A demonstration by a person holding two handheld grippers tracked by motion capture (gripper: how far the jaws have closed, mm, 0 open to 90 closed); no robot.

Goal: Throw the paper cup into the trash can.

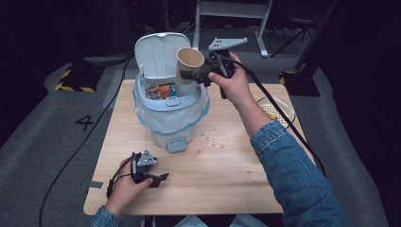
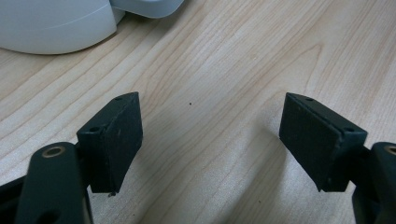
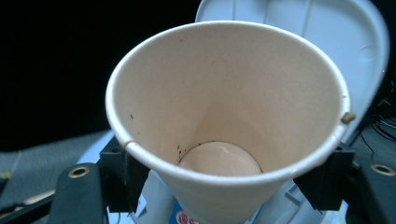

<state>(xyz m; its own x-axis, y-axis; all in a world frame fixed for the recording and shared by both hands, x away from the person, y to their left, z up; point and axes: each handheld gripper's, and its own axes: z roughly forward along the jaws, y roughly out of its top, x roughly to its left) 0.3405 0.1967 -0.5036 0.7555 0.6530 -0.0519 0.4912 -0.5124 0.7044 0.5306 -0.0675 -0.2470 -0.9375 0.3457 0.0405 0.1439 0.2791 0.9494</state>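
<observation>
I have the paper cup point(image 1: 190, 60) clamped in my right gripper point(image 1: 189, 74), jaws pressed on its sides, and I hold it in the air above the far right rim of the white bin point(image 1: 171, 113), its mouth tipped toward me. The right gripper view looks into the cup point(image 3: 219, 121): specks on the wall, nothing else inside. The bin's lid point(image 1: 158, 53) stands up behind. Crumbs point(image 1: 211, 141) lie right of the bin on the table point(image 1: 227, 184). My left gripper point(image 1: 161, 178) rests near-left on the wood, jaws wide apart with nothing between them.
</observation>
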